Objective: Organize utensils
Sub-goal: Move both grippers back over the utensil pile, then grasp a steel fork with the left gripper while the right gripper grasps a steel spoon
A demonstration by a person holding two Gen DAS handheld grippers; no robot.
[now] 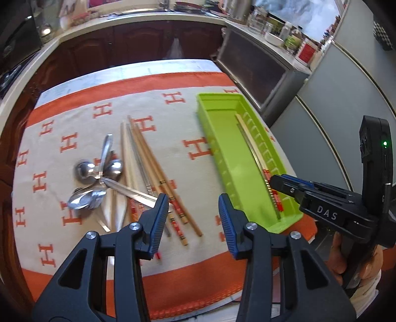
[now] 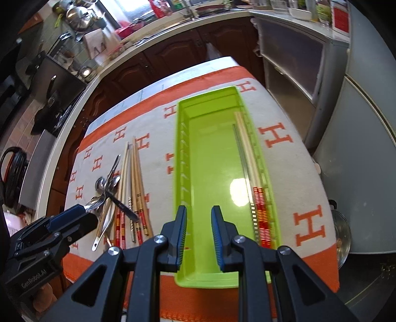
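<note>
A lime green tray (image 1: pixel 222 138) (image 2: pixel 210 148) lies on the right of the table, with a few chopsticks (image 1: pixel 250 138) (image 2: pixel 247 153) along its right wall. On the cloth to its left lie several loose chopsticks (image 1: pixel 146 153) (image 2: pixel 135 173), spoons (image 1: pixel 85 169) (image 2: pixel 109 183) and a table knife (image 1: pixel 131 193) (image 2: pixel 123 206) across them. My left gripper (image 1: pixel 194 218) (image 2: pixel 84 215) hovers open over the near ends of the loose chopsticks, holding nothing. My right gripper (image 2: pixel 199 232) (image 1: pixel 274 182) hangs over the tray's near end, jaws slightly apart and empty.
An orange and cream cloth with H marks (image 1: pixel 158 104) (image 2: pixel 292 158) covers the table. Dark cabinets and a cluttered counter (image 1: pixel 138 22) run behind it. A grey fridge (image 2: pixel 366 148) stands right of the table, a metal pot (image 2: pixel 342 232) by its base.
</note>
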